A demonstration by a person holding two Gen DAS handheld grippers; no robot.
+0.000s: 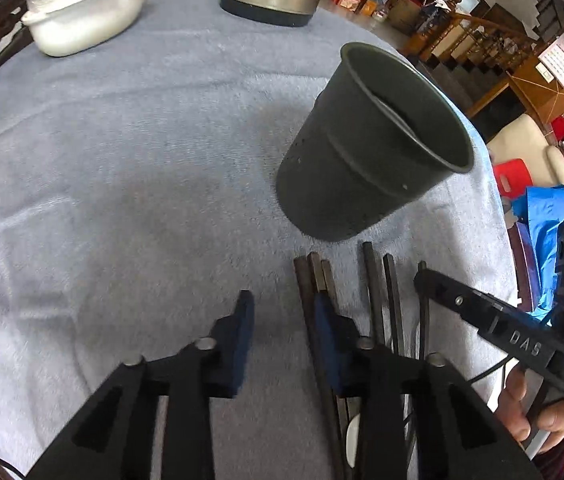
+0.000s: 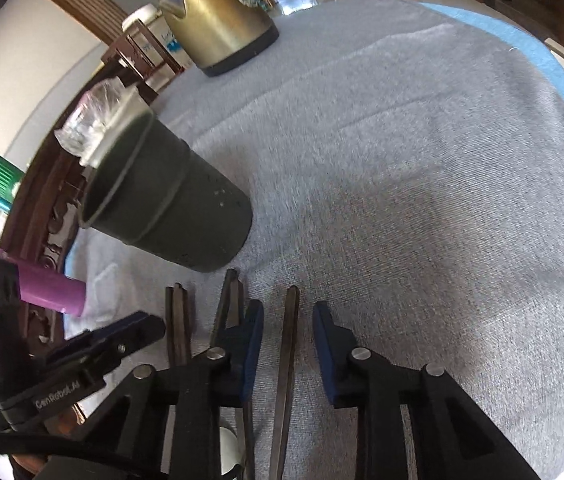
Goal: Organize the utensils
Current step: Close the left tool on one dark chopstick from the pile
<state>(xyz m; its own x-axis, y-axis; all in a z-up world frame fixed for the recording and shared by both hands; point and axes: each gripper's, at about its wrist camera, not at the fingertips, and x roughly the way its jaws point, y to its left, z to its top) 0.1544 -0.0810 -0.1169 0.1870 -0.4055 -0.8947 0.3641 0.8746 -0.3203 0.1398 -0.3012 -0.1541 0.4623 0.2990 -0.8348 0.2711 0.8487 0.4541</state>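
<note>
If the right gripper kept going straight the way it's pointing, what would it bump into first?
Probably the dark chopstick lying between the open fingers of the right gripper, then the grey cloth beneath it. The dark cup sits off to the left, though depth is uncertain.

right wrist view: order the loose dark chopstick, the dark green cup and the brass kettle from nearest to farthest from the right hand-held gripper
1. Loose dark chopstick: lies between the open fingers of the right hand-held gripper, untouched by its pads.
2. Dark green plastic cup: ahead and to the left, standing on the grey cloth.
3. Brass-coloured metal kettle: far edge of the table, upper left.
</note>
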